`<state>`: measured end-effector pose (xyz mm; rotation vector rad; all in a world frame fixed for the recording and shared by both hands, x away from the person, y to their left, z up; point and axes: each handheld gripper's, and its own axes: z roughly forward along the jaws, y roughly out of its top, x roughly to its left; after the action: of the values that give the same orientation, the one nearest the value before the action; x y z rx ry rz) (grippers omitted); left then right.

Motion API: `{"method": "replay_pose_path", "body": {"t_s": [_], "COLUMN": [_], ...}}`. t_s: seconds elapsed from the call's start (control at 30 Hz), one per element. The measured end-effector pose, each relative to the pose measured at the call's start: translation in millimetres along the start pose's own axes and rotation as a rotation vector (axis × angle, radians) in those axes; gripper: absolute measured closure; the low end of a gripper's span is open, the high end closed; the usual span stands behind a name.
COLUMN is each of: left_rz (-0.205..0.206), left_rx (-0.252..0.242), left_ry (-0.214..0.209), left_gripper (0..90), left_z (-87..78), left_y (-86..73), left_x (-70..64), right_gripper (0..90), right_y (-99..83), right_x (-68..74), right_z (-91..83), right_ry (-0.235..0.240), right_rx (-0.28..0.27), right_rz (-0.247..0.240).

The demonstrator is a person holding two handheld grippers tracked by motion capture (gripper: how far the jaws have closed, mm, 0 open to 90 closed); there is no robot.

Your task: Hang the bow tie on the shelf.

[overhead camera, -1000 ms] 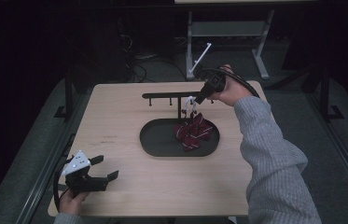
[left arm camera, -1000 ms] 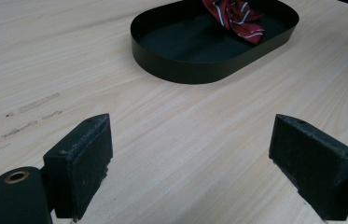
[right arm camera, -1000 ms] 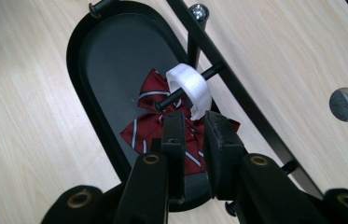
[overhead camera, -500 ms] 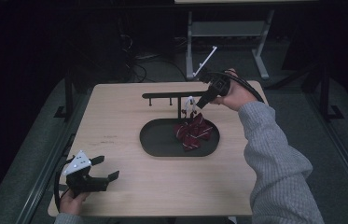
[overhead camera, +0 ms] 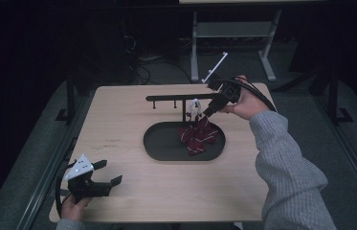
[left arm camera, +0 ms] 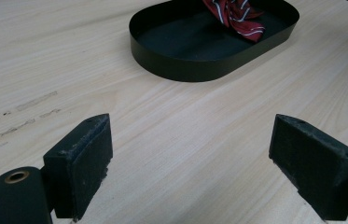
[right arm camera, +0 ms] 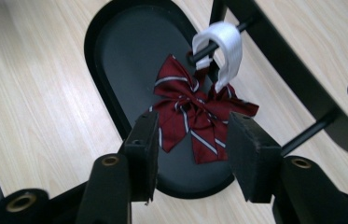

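Pale wood-grain tabletop [overhead camera: 133,115] with a dark room behind it. Nearest the person, at the front left corner, the left gripper [overhead camera: 103,173] sits low over bare wood, jaws spread wide with nothing between them; its own view shows the two black pads [left arm camera: 80,161] well apart and the black oval metal tray [left arm camera: 181,63] farther off.

Mid-table, that tray holds the lower part of a dark red bow tie with white stripes [overhead camera: 198,136]. From above you can't really see how it's attached, but the right gripper view shows it clearly: a white plastic hook [right arm camera: 222,49] on the bow is looped over a peg of the black metal hanging rack [overhead camera: 178,98] behind the tray.

Right gripper [overhead camera: 208,111] hovers just above the bow, jaws partly open; the bow lies beyond the fingertips [right arm camera: 146,140], not pinched.
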<state>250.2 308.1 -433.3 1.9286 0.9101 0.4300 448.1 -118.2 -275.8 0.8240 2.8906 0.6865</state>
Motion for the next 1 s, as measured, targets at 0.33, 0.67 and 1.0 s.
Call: {"method": "replay_pose_path", "body": {"t_s": [0.33,0.67,1.0], "left_rz": [0.005,0.007,0.011], "left_rx": [0.001,0.005,0.007], "left_ry": [-0.001,0.001,0.001], "left_gripper": [13.1,13.1,13.1], "left_z": [0.3,0.1,0.3], "left_y": [0.2,0.4,0.5], "left_x": [-0.8,-1.0,-1.5], "right_gripper": [51.3,49.8,48.3], "right_y": [-15.9,-26.9,-41.4], "right_x": [4.4,10.9,18.1], "right_z": [-6.0,-5.6,-4.5], "right_ry": [0.007,0.014,0.023], "right_rx": [-0.027,-0.033,-0.041], "right_rz": [0.007,0.003,-0.014]}}
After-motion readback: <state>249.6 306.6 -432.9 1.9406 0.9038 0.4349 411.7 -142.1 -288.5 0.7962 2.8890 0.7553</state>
